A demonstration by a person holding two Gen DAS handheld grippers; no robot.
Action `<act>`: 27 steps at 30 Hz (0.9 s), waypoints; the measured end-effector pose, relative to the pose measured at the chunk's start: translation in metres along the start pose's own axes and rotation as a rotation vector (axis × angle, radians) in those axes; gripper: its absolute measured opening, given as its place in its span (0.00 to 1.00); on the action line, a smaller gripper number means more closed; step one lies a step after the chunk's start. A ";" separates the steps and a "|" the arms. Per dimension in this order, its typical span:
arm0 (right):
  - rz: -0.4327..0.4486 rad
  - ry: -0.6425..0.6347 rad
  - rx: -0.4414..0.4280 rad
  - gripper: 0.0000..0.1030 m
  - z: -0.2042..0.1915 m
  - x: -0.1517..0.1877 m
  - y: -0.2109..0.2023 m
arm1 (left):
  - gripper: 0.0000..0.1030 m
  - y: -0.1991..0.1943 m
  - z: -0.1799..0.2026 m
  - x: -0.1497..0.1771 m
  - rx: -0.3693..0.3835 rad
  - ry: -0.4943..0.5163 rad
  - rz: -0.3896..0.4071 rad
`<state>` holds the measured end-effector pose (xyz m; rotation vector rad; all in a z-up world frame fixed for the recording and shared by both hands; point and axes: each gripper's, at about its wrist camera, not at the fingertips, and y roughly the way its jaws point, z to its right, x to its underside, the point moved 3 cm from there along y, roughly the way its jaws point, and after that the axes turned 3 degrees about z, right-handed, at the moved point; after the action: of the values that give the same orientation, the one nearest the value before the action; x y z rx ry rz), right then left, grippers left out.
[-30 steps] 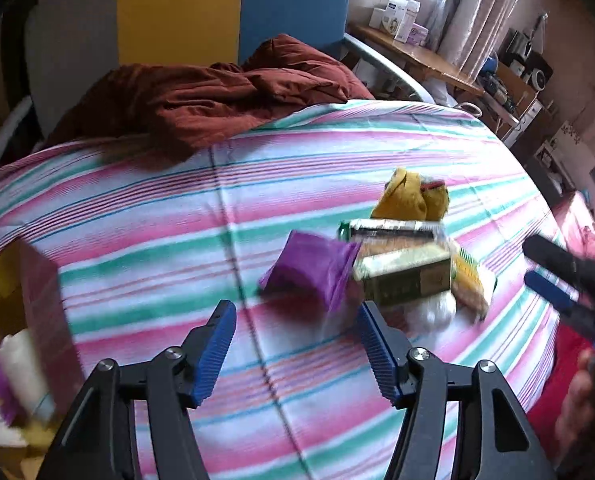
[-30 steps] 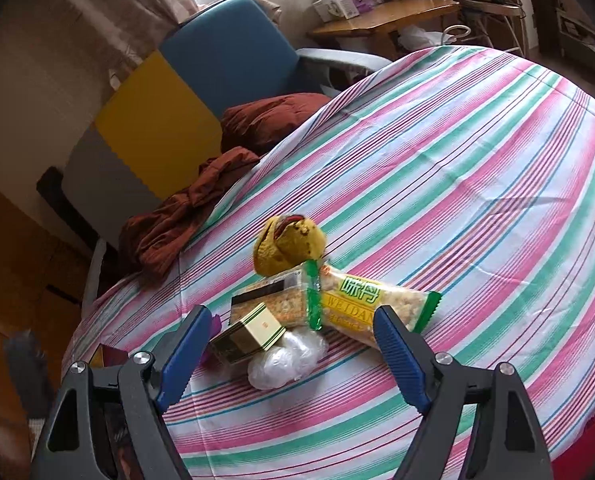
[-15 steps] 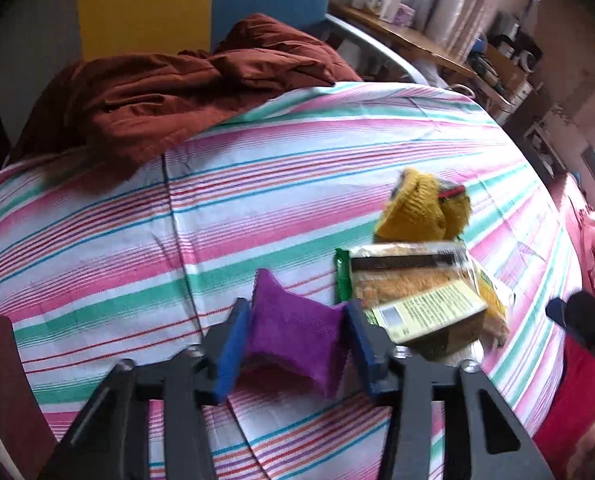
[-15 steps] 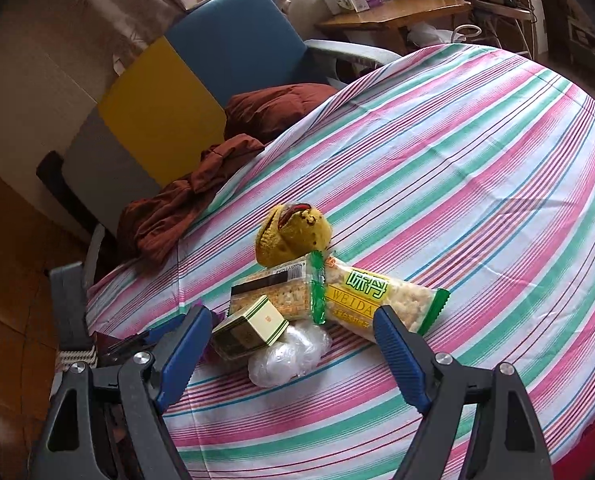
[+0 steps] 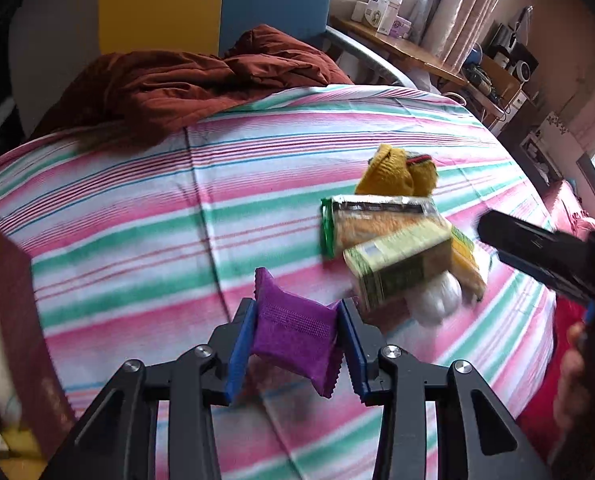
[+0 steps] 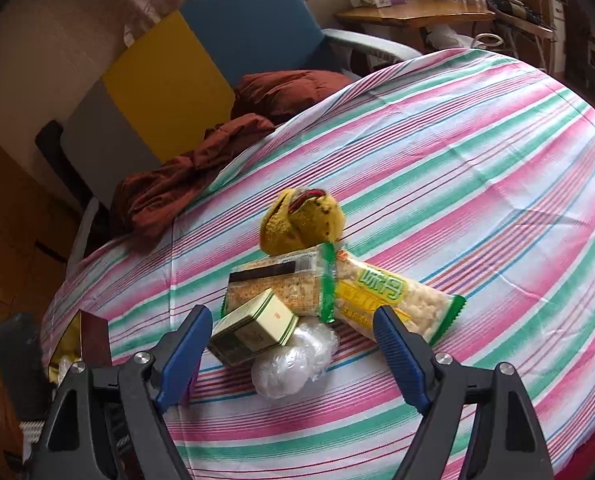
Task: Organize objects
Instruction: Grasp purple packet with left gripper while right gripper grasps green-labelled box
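My left gripper (image 5: 296, 334) is shut on a purple packet (image 5: 293, 330), its blue pads pressing both sides, just above the striped tablecloth (image 5: 137, 220). To its right lies a pile: a green-and-cream box (image 5: 401, 268) (image 6: 255, 328), a cracker pack (image 5: 377, 220) (image 6: 281, 284), a yellow snack bag (image 6: 393, 300), a clear plastic bundle (image 6: 293, 360) and a yellow knitted item (image 5: 395, 172) (image 6: 301, 220). My right gripper (image 6: 293, 332) is open and empty, hovering in front of the pile, its jaws on either side of the box and bundle.
A dark red box (image 5: 21, 320) with items inside stands at the table's left edge; it also shows in the right wrist view (image 6: 93, 340). A rust-red blanket (image 5: 185, 84) drapes over the far edge from a blue-and-yellow chair (image 6: 201, 64). A wooden desk (image 6: 413, 16) stands behind.
My left gripper moved forward to the purple packet and closed on it. The right gripper stayed open and shifted slightly closer to the pile.
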<state>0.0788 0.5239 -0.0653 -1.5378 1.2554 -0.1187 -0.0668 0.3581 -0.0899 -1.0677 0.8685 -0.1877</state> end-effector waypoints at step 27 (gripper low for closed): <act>-0.066 -0.543 -0.027 0.82 -0.106 0.042 0.036 | 0.41 -0.141 -0.054 0.067 0.012 -0.108 0.160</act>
<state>0.0058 0.4290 -0.0720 -1.5000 0.7766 0.2605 -0.0236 0.2147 -0.0195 -0.9829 0.8500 -0.0018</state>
